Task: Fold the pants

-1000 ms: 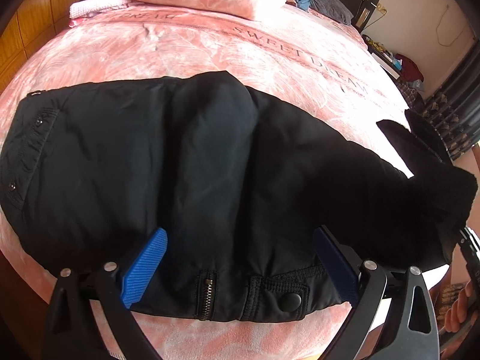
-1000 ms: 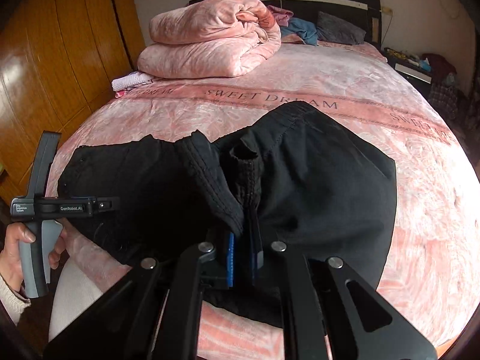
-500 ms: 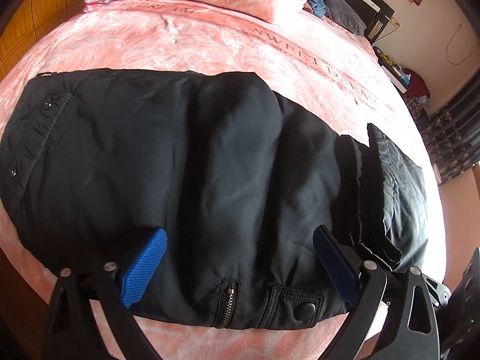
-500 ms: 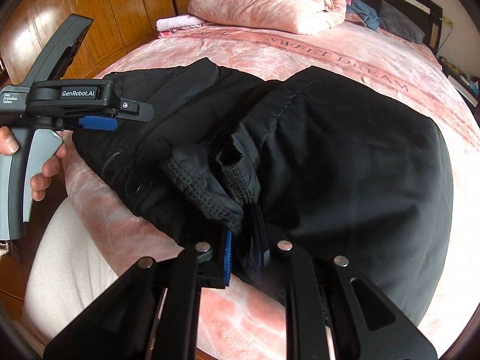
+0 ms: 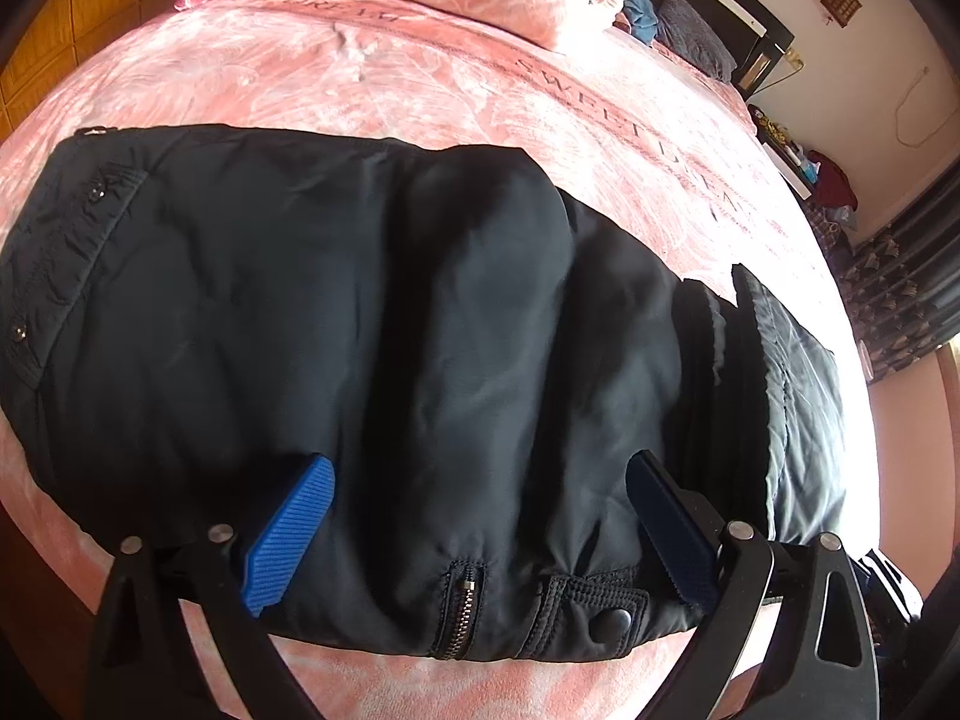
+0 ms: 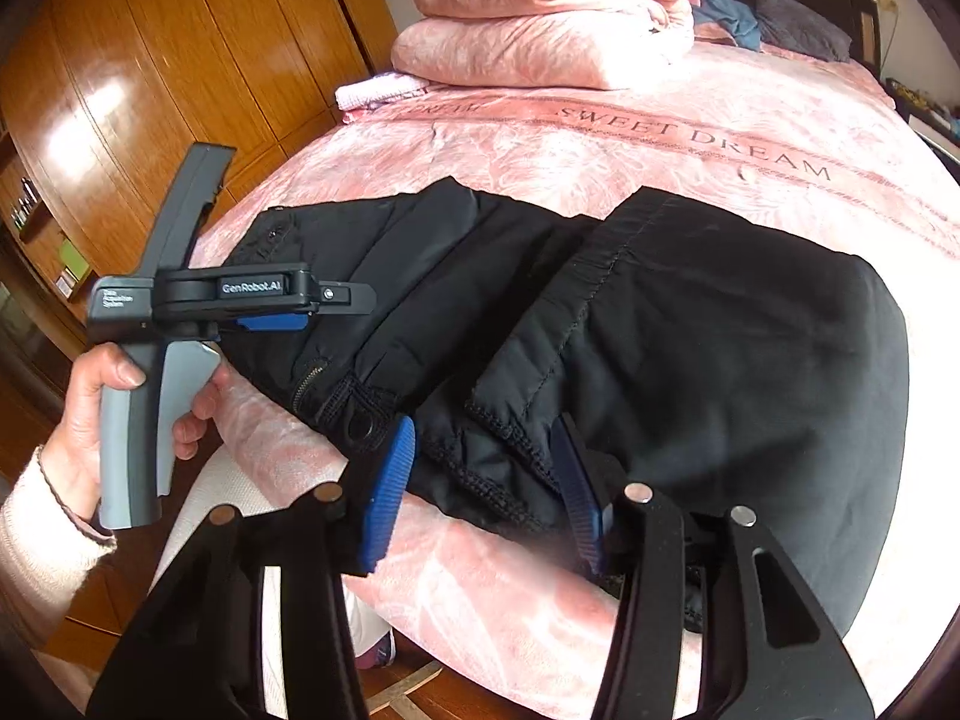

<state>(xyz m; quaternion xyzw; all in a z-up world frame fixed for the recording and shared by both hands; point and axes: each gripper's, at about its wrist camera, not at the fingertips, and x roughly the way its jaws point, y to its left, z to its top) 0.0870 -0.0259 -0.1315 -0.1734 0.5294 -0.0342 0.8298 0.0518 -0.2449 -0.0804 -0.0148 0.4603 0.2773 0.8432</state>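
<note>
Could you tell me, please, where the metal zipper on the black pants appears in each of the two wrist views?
Left wrist view: the zipper sits at bottom centre, on the pants' near edge, left of the snap button.
Right wrist view: the zipper lies left of centre, below the left gripper.
Shared landmark: the SWEET DREAM lettering on the pink bedspread.
</note>
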